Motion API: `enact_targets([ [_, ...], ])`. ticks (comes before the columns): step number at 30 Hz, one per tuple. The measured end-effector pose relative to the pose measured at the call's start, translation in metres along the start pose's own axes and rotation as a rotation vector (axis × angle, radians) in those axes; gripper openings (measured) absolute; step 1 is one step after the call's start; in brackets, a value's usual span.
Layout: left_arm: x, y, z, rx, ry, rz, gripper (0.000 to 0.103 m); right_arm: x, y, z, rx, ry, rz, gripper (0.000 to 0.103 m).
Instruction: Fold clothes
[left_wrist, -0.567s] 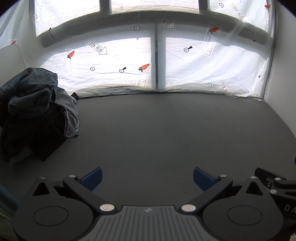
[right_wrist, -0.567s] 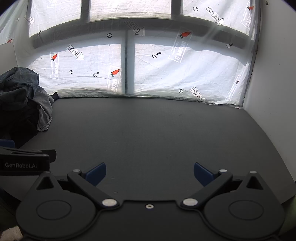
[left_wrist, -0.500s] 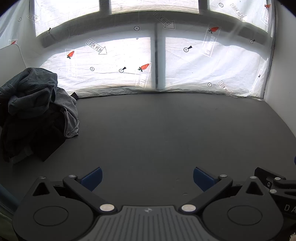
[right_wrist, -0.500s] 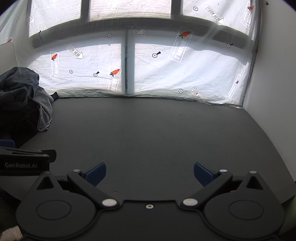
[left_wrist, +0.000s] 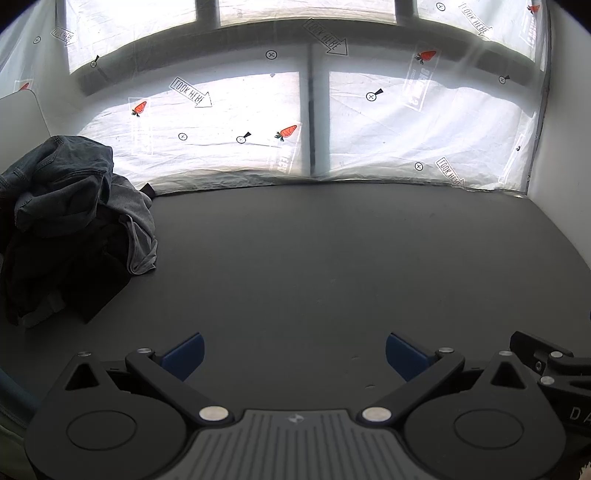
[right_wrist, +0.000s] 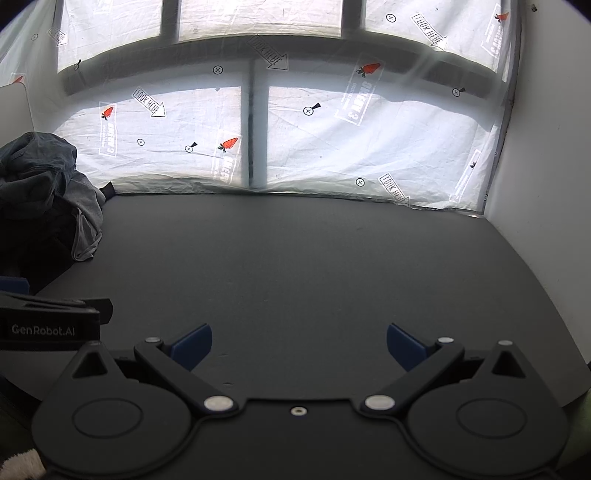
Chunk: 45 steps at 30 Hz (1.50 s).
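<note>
Both the left gripper (left_wrist: 293, 354) and right gripper (right_wrist: 298, 347) gape wide and empty, well right of the crumpled heap of dark denim and grey clothes (left_wrist: 74, 225), where a careless pinch could drag up several tangled garments.

One heap of clothes (left_wrist: 74, 229) lies on one dark table (left_wrist: 332, 258). Two tools show: the left tool (left_wrist: 293, 354) and the right tool (right_wrist: 299, 345).

Both wrist cameras are sitting low over the dark table (left_wrist: 332, 266), looking forward and downward toward the plastic-covered window (left_wrist: 229, 122). Left view is catching the clothes pile (left_wrist: 70, 221) nearer; right view is showing it (right_wrist: 44, 199) at its left edge. Both are sharing table, window and pile.
</note>
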<state>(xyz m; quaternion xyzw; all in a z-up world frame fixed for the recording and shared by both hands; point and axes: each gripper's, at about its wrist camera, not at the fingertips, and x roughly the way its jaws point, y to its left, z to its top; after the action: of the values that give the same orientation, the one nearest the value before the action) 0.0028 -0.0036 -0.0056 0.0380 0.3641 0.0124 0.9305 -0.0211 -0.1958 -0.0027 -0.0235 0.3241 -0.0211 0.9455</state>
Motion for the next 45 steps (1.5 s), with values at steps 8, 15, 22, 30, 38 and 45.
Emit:
enact_targets([
  [8, 0.001, -0.001, -0.001, -0.008, 0.001, 0.006, 0.103, 0.001, -0.001, -0.001, 0.002, 0.006, 0.003, 0.102],
  [15, 0.0, -0.003, -0.002, -0.005, -0.002, 0.003, 0.103, 0.001, -0.001, 0.0, 0.003, 0.005, -0.001, 0.102],
  [22, 0.0, -0.005, 0.0, -0.003, 0.0, 0.001, 0.103, 0.003, 0.0, 0.001, 0.006, 0.006, -0.006, 0.102],
  [30, 0.0, -0.007, 0.003, 0.0, -0.001, 0.001, 0.103, 0.003, -0.003, 0.005, 0.006, 0.008, -0.006, 0.102],
  [38, 0.003, -0.007, 0.008, -0.012, 0.007, 0.004, 0.103, 0.004, -0.002, 0.004, 0.003, 0.008, -0.014, 0.102],
  [45, 0.001, -0.012, 0.011, -0.031, 0.007, 0.017, 0.103, 0.01, -0.015, 0.009, 0.022, 0.012, -0.034, 0.102],
])
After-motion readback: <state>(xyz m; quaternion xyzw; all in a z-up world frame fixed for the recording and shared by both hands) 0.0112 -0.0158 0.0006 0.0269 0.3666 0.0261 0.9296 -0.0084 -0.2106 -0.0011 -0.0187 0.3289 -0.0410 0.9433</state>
